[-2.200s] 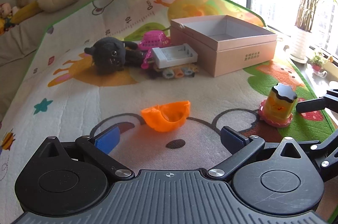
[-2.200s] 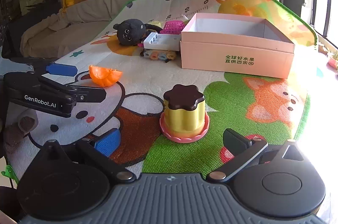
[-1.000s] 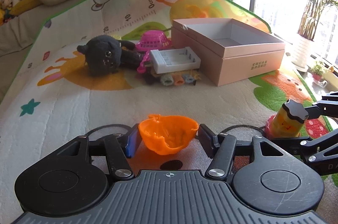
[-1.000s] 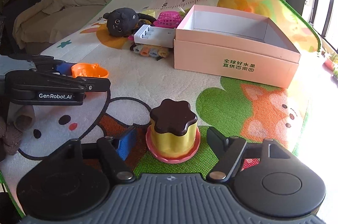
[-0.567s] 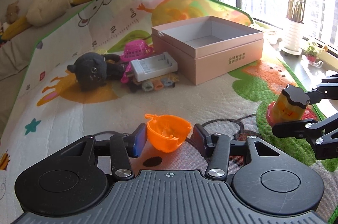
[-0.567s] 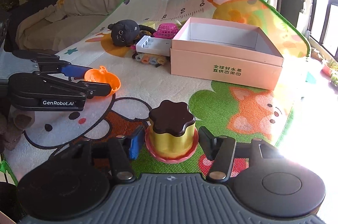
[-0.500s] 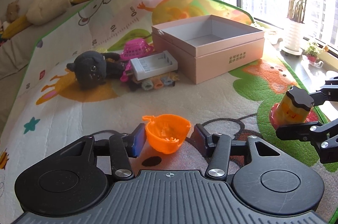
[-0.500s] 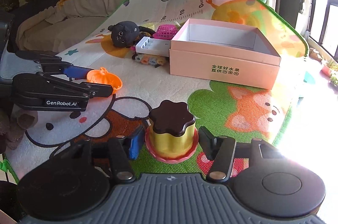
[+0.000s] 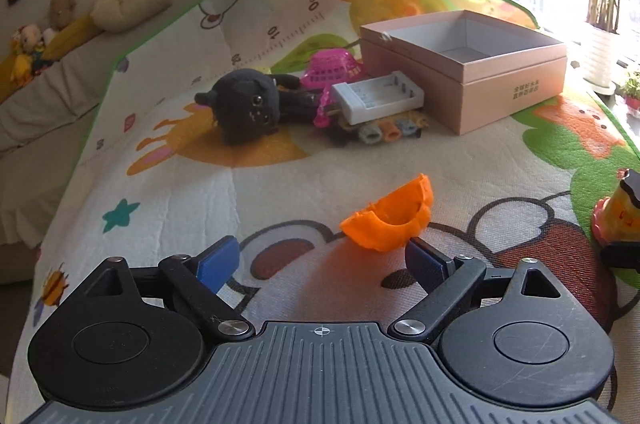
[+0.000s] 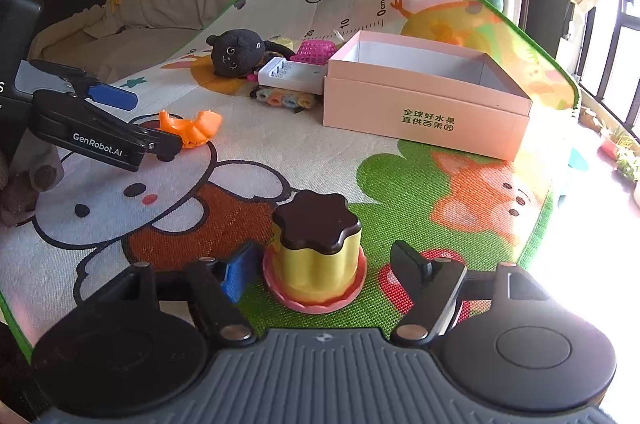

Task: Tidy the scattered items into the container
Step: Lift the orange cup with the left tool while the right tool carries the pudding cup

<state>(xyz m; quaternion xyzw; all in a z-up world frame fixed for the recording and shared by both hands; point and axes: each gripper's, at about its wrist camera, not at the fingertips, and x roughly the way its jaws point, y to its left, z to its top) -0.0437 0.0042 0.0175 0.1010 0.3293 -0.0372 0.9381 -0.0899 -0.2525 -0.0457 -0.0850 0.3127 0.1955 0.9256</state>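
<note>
While its jaws are opening, the left tool (image 9: 322, 260) stands wide with the orange cup (image 9: 390, 218) tipped on the play mat (image 9: 180, 192) just past its right fingertip. The right tool (image 10: 324, 266), jaws also opening, straddles the yellow pudding toy (image 10: 316, 252) without pressing it. Farther back, the pink box (image 10: 424, 96) sits open beside a black plush (image 10: 236, 52).

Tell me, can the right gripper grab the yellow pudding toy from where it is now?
Probably yes. The pudding toy stands upright on the mat between the right gripper's opening jaws, with small gaps either side and nothing blocking it.
</note>
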